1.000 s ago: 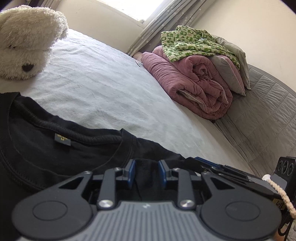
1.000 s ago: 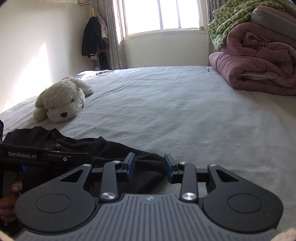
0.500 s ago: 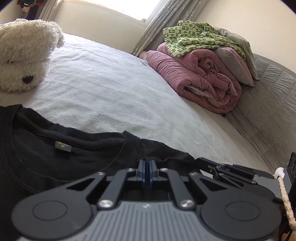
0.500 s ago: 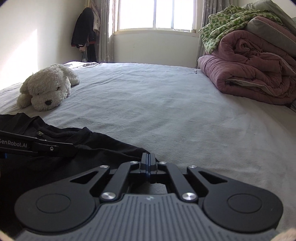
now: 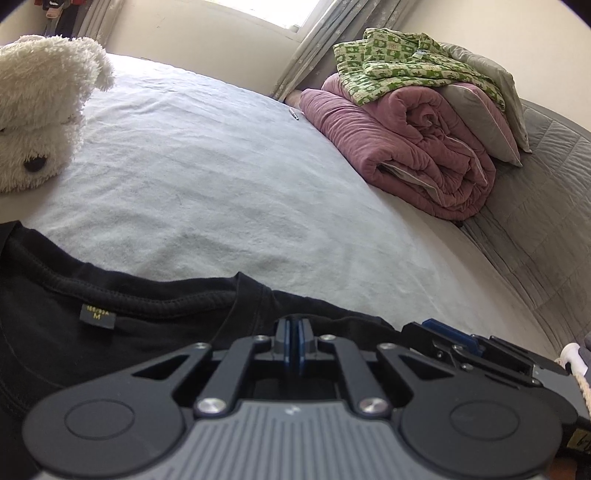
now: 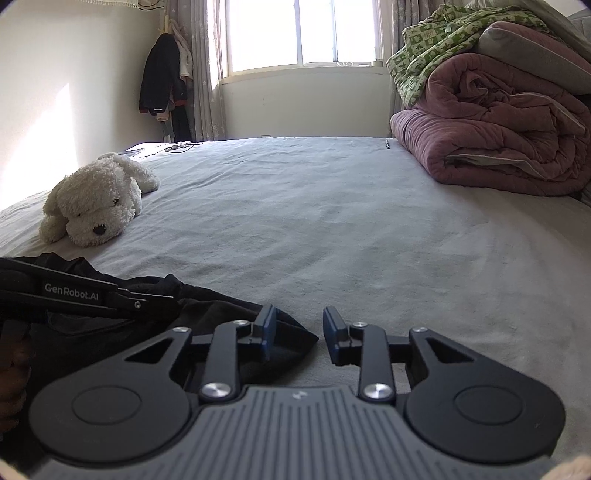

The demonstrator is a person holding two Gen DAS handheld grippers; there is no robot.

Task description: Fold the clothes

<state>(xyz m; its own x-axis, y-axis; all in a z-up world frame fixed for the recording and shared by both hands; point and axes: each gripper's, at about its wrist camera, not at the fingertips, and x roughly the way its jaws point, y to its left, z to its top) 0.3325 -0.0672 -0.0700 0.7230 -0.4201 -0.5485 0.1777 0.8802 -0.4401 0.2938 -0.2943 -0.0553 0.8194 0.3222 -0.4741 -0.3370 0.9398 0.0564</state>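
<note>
A black T-shirt [image 5: 155, 332] lies on the light grey bed sheet [image 5: 221, 184], collar and yellow size label [image 5: 96, 316] facing me. My left gripper [image 5: 294, 325] is shut on the shirt's shoulder fabric just right of the collar. In the right wrist view my right gripper [image 6: 298, 325] has its jaws opening. A corner of the T-shirt [image 6: 221, 317] lies on the sheet by the left finger and reaches into the gap, and the pads do not press it. The left gripper [image 6: 110, 299] shows side-on at the left there, low over the shirt.
A white plush dog [image 6: 92, 206] lies on the bed left of the shirt. A rolled pink quilt [image 6: 498, 147] with a green patterned blanket [image 6: 443, 44] and grey pillows is stacked at the right. Clothes hang by the window [image 6: 295, 33] in the far corner.
My left gripper's jaws closed on the shirt's shoulder and stayed shut. My right gripper's jaws closed on the shirt's corner half a second ago and have since parted again.
</note>
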